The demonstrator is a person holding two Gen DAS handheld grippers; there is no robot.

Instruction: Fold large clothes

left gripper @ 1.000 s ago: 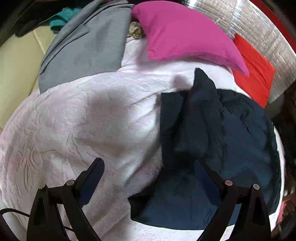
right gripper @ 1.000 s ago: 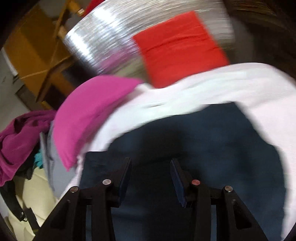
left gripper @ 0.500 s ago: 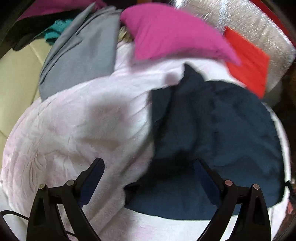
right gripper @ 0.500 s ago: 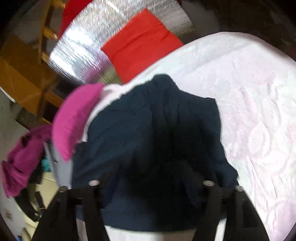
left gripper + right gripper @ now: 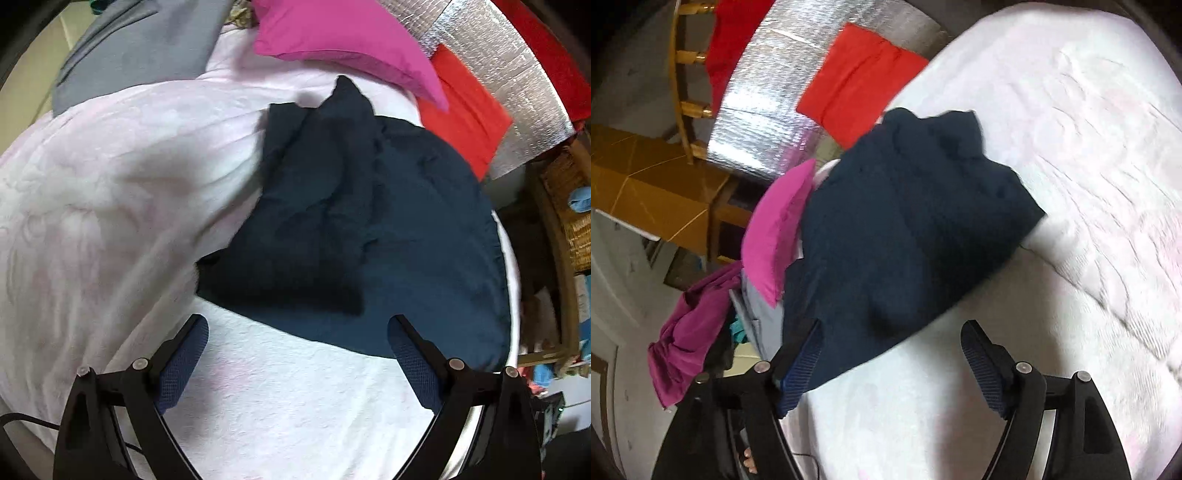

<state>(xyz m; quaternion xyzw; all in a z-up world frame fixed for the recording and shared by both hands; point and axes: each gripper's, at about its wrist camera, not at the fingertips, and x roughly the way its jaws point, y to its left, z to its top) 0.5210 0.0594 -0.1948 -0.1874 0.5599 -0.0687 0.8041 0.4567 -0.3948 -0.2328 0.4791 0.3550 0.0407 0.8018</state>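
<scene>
A dark navy garment (image 5: 369, 229) lies folded and a little rumpled on the pale pink embossed bedspread (image 5: 103, 192); it also shows in the right wrist view (image 5: 897, 236). My left gripper (image 5: 297, 354) is open and empty, held above the bedspread just short of the garment's near edge. My right gripper (image 5: 890, 354) is open and empty; its left finger (image 5: 799, 365) overlaps the garment's near corner in view, touching or not I cannot tell.
A magenta pillow (image 5: 343, 37), a grey garment (image 5: 136, 51) and a red cloth (image 5: 465, 110) on a silver foil sheet (image 5: 517, 85) lie at the bed's far side. A wicker shelf (image 5: 569, 206) stands right. A wooden chair (image 5: 683, 92) and magenta clothes (image 5: 690, 332) are beyond the bed.
Both grippers pulled back from the navy garment and it now lies free. The right gripper opened from half shut to wide. The left gripper stayed open.
</scene>
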